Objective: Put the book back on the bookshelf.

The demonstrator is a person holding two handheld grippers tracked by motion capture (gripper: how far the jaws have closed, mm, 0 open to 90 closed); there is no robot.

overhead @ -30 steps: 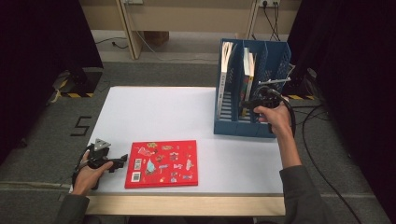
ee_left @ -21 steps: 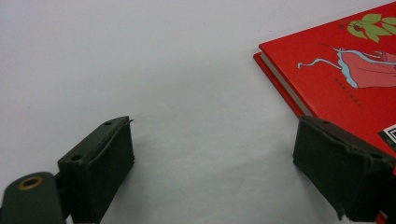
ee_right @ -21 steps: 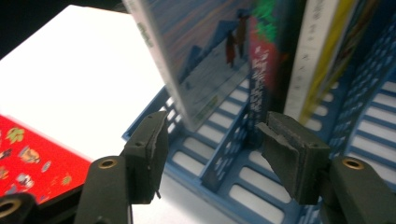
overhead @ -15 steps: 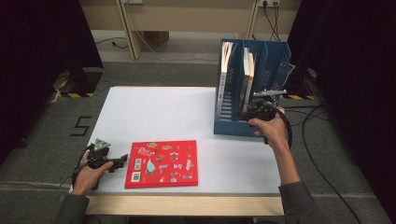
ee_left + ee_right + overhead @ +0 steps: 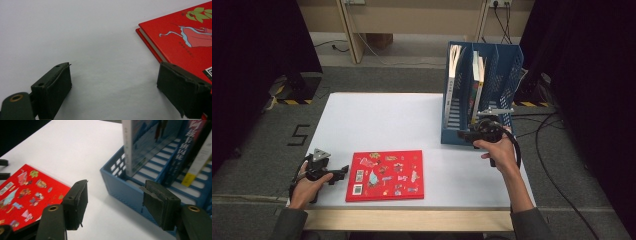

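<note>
red book lies flat on the white bench, near its front edge. left claw rests just left of the book, jaws open and empty, one jaw beside the book's corner. right claw, well right of the book at the front of the blue file rack, has just been opening, nothing between its jaws.
</note>
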